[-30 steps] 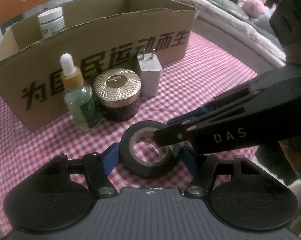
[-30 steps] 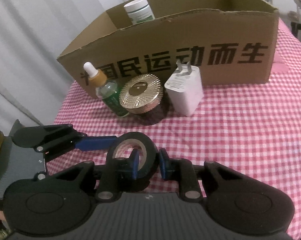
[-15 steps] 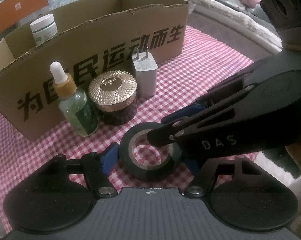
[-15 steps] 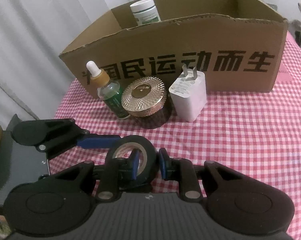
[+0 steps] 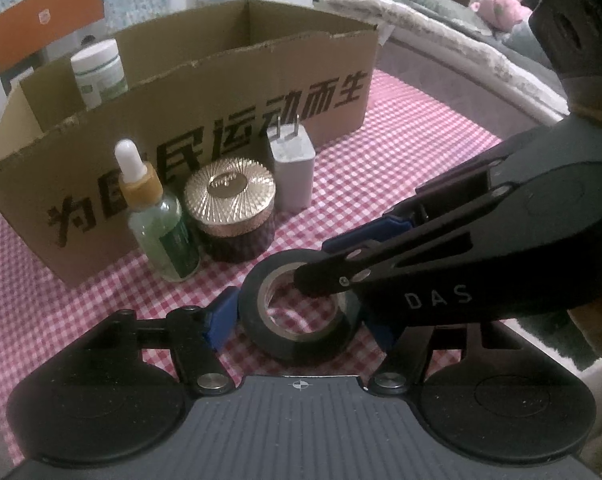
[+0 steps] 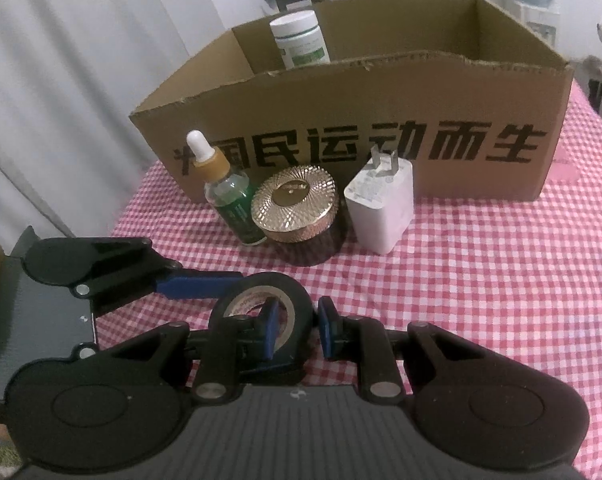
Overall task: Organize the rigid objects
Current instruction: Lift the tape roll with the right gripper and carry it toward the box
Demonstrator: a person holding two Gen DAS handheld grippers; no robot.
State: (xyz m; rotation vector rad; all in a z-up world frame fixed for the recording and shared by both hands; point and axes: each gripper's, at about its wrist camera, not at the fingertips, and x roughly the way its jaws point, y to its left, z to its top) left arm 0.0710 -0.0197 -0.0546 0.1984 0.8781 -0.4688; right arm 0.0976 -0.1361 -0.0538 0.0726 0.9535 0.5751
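A black tape roll (image 5: 301,308) (image 6: 297,300) is off the red checked cloth. My right gripper (image 6: 295,326) is shut on its wall, one finger inside the hole and one outside. My left gripper (image 5: 301,320) is open, its blue fingers either side of the roll. A dropper bottle (image 5: 163,224) (image 6: 231,196), a gold-lidded jar (image 5: 231,208) (image 6: 297,212) and a white charger (image 5: 291,168) (image 6: 381,208) stand in front of a cardboard box (image 5: 205,92) (image 6: 361,120). A white bottle (image 5: 99,72) (image 6: 301,40) stands inside the box.
The table's right edge runs beside a bed with bedding (image 5: 441,16). A grey curtain (image 6: 81,60) hangs at the left. An orange chair back (image 5: 45,12) stands behind the box.
Both grippers and the tape roll have risen a little and drawn back from the box. The right gripper stays shut on the roll; the left stays open around it.
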